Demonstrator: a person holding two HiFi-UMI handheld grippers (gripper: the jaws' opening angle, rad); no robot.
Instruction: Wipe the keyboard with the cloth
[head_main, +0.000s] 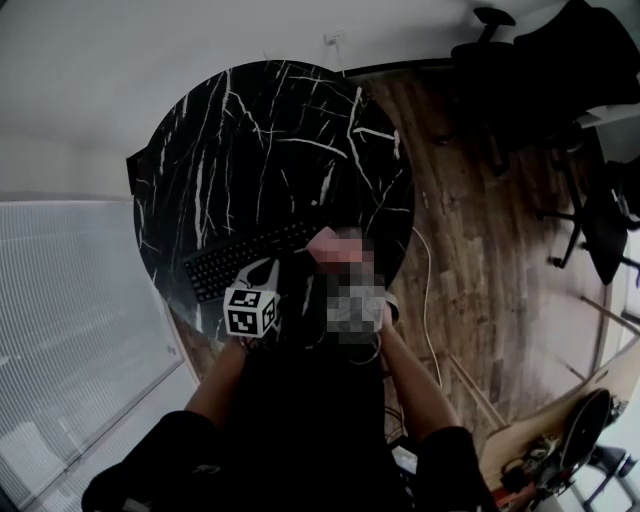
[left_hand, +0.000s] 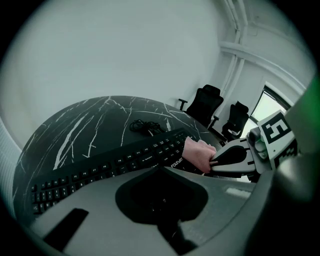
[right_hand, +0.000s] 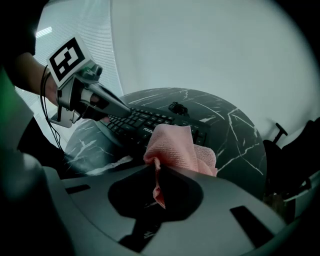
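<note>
Nearest the person, the right tongs (right_hand: 156, 172) were clamped shut on a fold of the pink cloth (right_hand: 175, 147). The rest of it bunched up and forward from the tips towards 12 o'clock. In the left gripper view the bunch appeared to rest on the end of the black keyboard (left_hand: 125, 160), at about 3 o'clock from the middle of the keys.

The left tongs (right_hand: 125, 111) came in from 10 o'clock in the right gripper view. They were closed to a point with nothing in them, low over the near rows of keys, though contact could not be told.

The cloth looked light, soft and limp (a woven microfibre, by its texture), so it would likely drape and drag rather than push. A grip on a gathered fold, as here, seemed the sound place to take it. The keyboard looked stiff and fairly light, and apt to slide on the polished top, so the free tongs could steady it at its edge.

Beyond the keyboard, at 12 o'clock, a coil of black cable (left_hand: 145, 127) lay on the dark, white-veined surface (left_hand: 90, 120). Farther off, at 2 o'clock, stood black office chairs (left_hand: 205, 102).
</note>
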